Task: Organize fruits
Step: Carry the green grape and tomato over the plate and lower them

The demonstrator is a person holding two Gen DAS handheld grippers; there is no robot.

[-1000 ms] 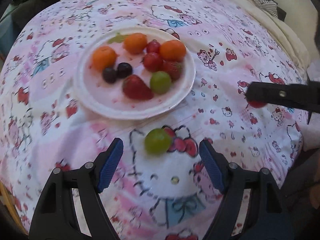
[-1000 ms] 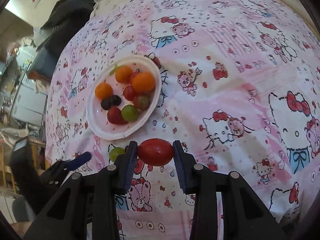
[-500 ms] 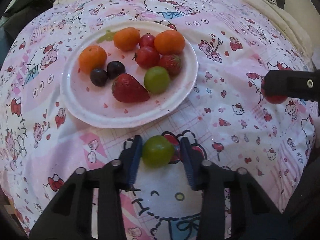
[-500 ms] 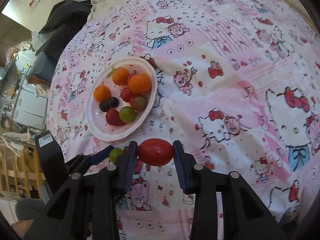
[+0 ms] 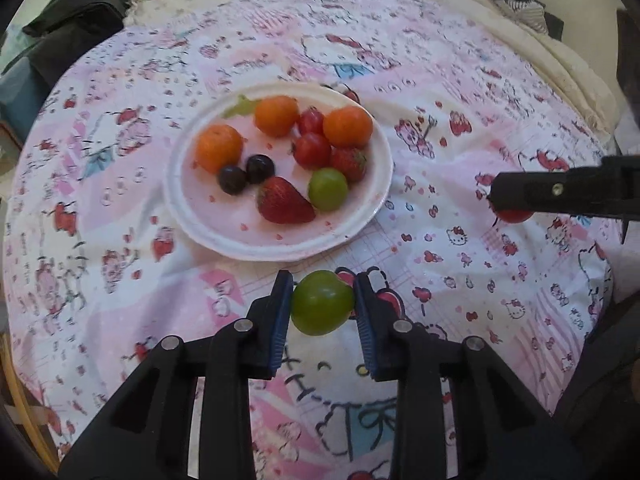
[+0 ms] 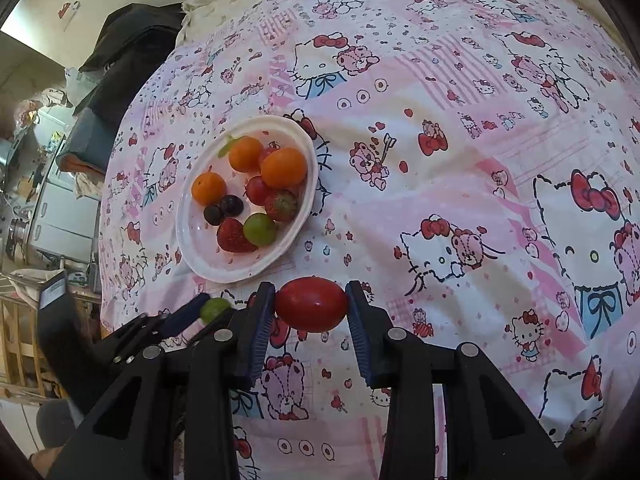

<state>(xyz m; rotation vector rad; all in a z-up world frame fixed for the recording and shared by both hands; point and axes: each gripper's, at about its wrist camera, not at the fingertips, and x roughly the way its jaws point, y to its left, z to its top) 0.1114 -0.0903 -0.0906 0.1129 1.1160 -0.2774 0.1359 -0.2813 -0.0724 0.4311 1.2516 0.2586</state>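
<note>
My left gripper (image 5: 322, 308) is shut on a green grape (image 5: 321, 303), held just in front of the white plate (image 5: 372, 204). The plate holds oranges, red tomatoes, strawberries, dark grapes and another green grape (image 5: 327, 189). My right gripper (image 6: 310, 305) is shut on a red tomato (image 6: 310, 304), right of and nearer than the plate (image 6: 308, 148). The right gripper also shows at the right of the left wrist view (image 5: 516, 204), with the tomato (image 5: 513, 215) under its finger. The left gripper and its grape (image 6: 214, 309) show at lower left of the right wrist view.
The plate lies on a bed with a pink Hello Kitty sheet (image 5: 460, 92). Dark clothes (image 5: 68, 28) lie at the far left edge. A cream blanket (image 5: 560, 60) borders the far right. Furniture and clutter (image 6: 48, 200) stand beyond the bed's left side.
My left gripper moved forward around the green grape, closed on it and lifted it from the sheet. My right gripper kept hold of the red tomato and barely moved.
</note>
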